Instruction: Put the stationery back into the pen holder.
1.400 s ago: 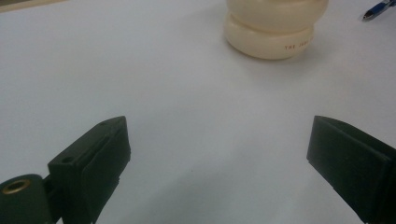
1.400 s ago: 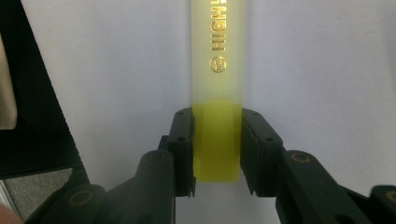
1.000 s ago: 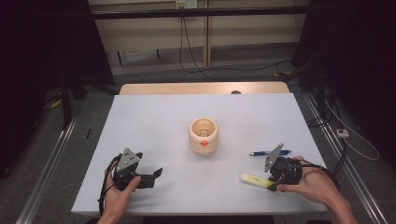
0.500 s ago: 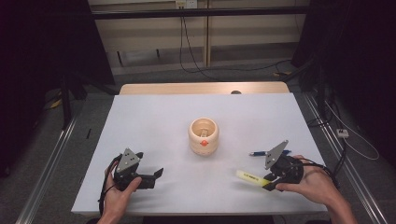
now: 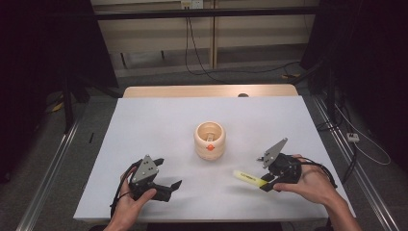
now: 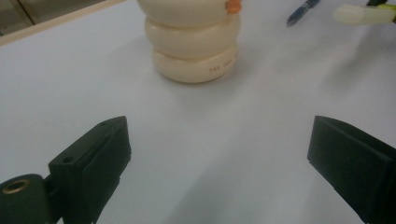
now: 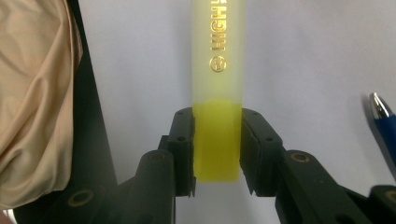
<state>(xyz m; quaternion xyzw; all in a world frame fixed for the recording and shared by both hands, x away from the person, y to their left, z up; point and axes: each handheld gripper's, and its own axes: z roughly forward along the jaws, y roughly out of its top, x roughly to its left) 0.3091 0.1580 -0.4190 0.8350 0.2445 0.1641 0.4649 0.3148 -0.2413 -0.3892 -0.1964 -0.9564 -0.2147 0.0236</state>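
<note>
Left of the cup (image 5: 210,140), near the table's (image 5: 144,125) front edge, the left gripper (image 5: 166,185) rests in the person's left hand (image 5: 129,204); its jaws stand wide apart with nothing between them, and the left gripper view looks along them toward the cup's ringed wall (image 6: 194,44). The cup itself is a cream, ribbed holder with an orange spot on its side, standing upright at the table's middle; a small item lies inside it, too small to identify. Right of the cup and nearer the front edge, the right gripper (image 5: 266,185) clamps the yellow end of a highlighter (image 5: 249,177); the right gripper view shows both pads pressed on its yellow butt (image 7: 216,140), with the pale barrel pointing away toward the cup. The highlighter appears lifted clear of the table, tilted slightly. A blue pen (image 7: 385,123) lies on the table just beside the right gripper, on the side away from the cup.

Step in hand, as judged: carrying the highlighter toward the cup. The next move calls for raising the barrel above the cup's rim, tipping it upright and lowering it in before the jaws part.
</note>
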